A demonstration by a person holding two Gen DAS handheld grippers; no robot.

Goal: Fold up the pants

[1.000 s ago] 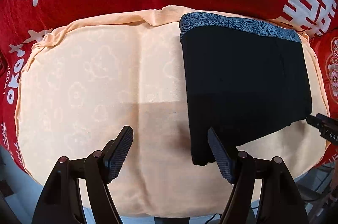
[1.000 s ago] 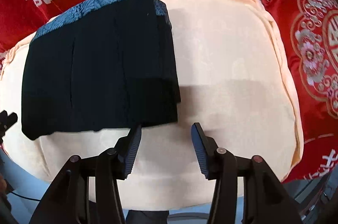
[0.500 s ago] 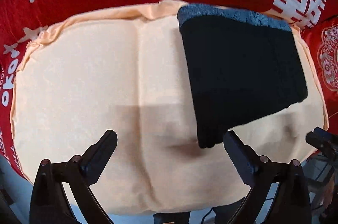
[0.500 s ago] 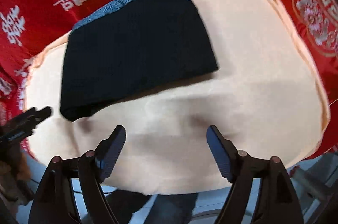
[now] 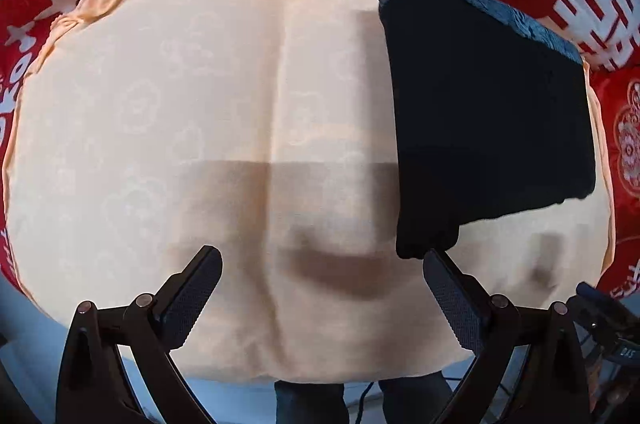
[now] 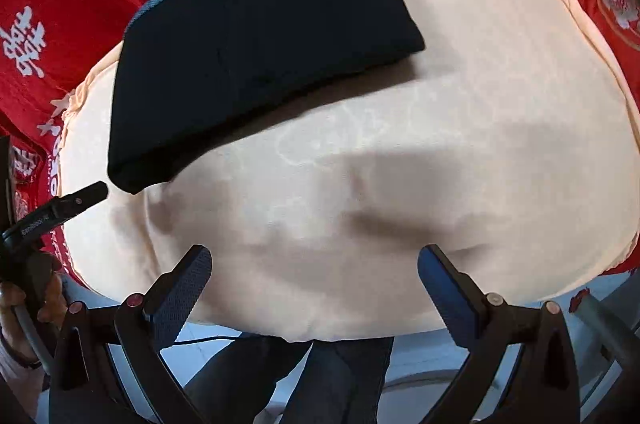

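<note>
**Fold down, both tools let go**

The folded black fabric pants with a blue patterned waistband (image 5: pixel 488 112) lie flat at the far side of the peach quilted cushion (image 5: pixel 200 104). My left gripper (image 5: pixel 320 288) is spread wide with nothing between its jaws; my right gripper (image 6: pixel 316 284) is opening, also empty. I judge the step is withdrawal: lift clear without snagging the near corner beside my left tool.

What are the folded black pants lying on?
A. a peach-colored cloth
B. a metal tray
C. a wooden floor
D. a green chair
A: in both wrist views the folded black pants lie flat on the peach-colored cloth, with red fabric only around its edges.
</note>
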